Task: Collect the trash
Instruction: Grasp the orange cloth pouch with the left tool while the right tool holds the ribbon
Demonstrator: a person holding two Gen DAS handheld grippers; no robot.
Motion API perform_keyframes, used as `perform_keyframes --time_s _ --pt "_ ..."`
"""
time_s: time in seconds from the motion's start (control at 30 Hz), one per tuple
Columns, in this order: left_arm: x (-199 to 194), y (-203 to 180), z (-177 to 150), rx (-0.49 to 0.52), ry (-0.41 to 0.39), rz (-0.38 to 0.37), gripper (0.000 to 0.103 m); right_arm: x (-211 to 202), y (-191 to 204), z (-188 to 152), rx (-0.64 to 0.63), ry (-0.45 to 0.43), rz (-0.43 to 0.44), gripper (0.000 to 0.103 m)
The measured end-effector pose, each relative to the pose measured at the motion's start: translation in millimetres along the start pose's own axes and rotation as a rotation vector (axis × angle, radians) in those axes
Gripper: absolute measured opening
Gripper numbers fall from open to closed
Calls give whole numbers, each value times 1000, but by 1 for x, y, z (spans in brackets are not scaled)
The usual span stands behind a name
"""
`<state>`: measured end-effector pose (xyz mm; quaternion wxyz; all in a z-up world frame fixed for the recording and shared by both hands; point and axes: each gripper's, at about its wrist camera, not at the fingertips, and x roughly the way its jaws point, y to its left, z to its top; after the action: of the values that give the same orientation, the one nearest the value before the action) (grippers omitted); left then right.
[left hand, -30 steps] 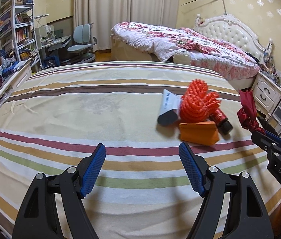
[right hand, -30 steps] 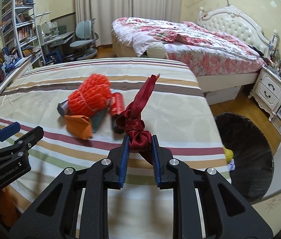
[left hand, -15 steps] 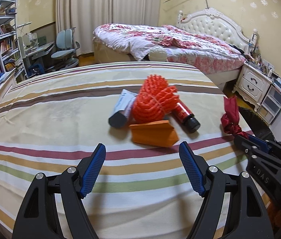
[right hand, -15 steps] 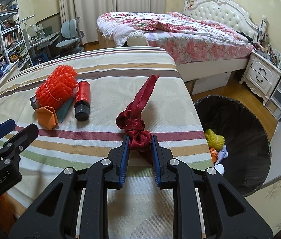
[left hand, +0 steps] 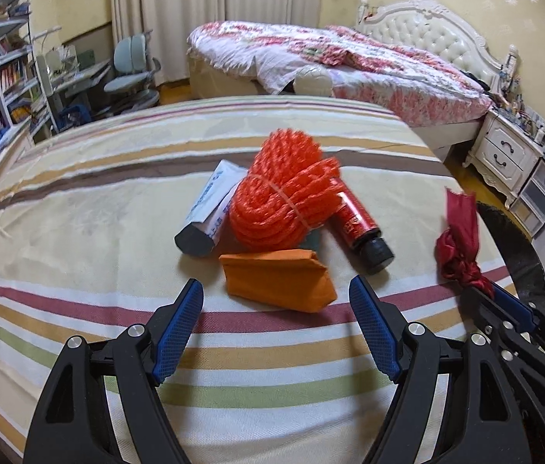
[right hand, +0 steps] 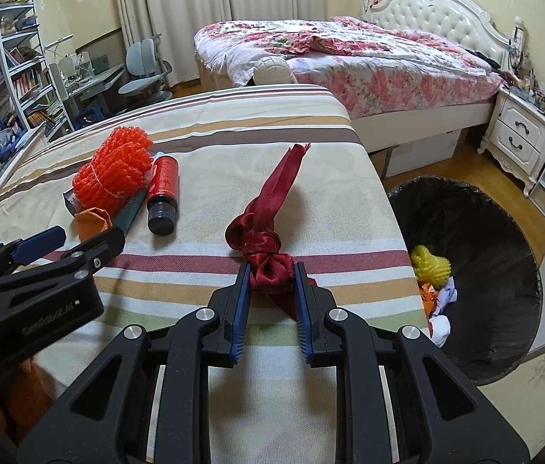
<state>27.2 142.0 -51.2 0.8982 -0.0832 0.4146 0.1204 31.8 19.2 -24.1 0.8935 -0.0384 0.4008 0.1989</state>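
Right wrist view: right hand-held gripper (right hand: 271, 270) clamped tight on a knotted dark red ribbon (right hand: 266, 247), its loose tail sticking up over the striped bed cover (right hand: 233, 147). Black-lined trash bin (right hand: 504, 239) on the floor just beside the bed's edge, with a yellow piece and other scraps inside. Left wrist view: left hand-held gripper (left hand: 276, 297) jaws wide and opening, nothing pressed between them, hovering just short of an orange paper packet (left hand: 276, 276). Touching behind the packet: orange mesh bundle (left hand: 284, 197), white box (left hand: 210, 205), red bottle (left hand: 357, 224) lying on its side.
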Motion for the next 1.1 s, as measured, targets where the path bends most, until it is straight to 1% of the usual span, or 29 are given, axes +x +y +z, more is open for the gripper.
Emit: perform_keyframes --time_s 0.07,0.1,0.43,0.6,0.73,0.93,1.03,1.1 --pt "2 7 0 -32 24 -12 75 1 0 0 -2 1 2 21" --pt "1 11 -1 -43 25 -16 75 1 1 1 -3 2 2 21" --pt "-17 46 -22 -57 25 22 75 2 3 0 -16 3 -7 22" --pt "-22 59 -27 -65 27 44 75 1 6 -3 -29 5 -19 22" --pt "-25 61 -29 -61 22 37 75 1 7 -3 -30 7 -22 22" --pt "-20 59 -20 -66 20 22 75 2 7 -3 -31 8 -23 22" --pt "-16 58 -12 -62 12 31 75 2 7 -4 -30 9 -22 22" --pt "-12 58 -10 -56 23 20 75 2 6 -5 -30 10 -21 22"
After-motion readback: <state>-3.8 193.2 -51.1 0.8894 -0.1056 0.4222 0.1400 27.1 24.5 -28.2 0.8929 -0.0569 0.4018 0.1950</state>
